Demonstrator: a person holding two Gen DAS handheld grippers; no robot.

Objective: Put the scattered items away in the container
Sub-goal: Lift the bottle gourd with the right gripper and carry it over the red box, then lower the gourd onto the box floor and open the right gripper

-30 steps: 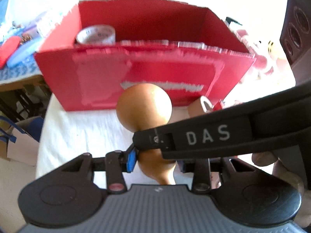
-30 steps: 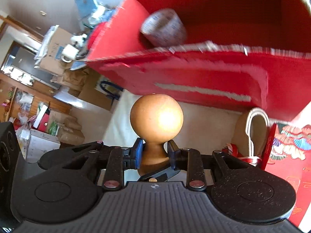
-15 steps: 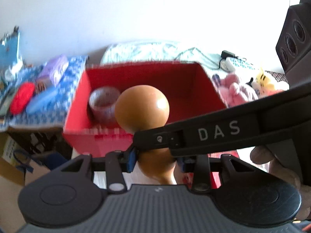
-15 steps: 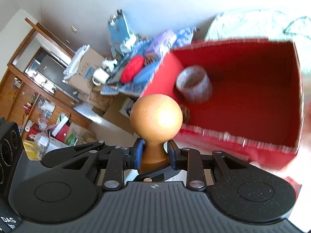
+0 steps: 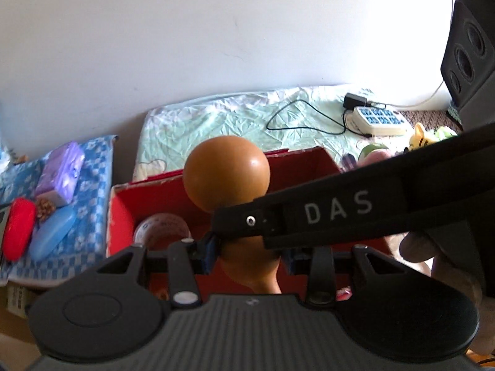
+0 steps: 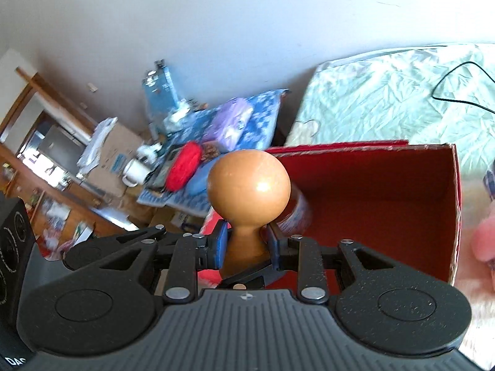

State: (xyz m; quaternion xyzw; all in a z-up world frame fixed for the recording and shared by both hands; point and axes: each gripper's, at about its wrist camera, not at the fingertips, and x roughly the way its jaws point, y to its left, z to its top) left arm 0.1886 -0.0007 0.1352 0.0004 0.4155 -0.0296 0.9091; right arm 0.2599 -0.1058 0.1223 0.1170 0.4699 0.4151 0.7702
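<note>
- My left gripper [image 5: 247, 255] and right gripper [image 6: 244, 247] both clamp the wooden gourd [image 5: 227, 173] by its narrow waist, above the red box [image 6: 386, 185].
- A patterned cup [image 5: 162, 232] sits inside the box.
- My right gripper's black body crosses the left view, hiding the box's right side.
- A red case [image 5: 17, 227] and blue case [image 5: 52, 232] lie on the checked cloth [image 5: 89, 185] just beside the box.

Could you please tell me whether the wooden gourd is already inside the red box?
Not yet: the wooden gourd is held above the red box by both grippers.
</note>
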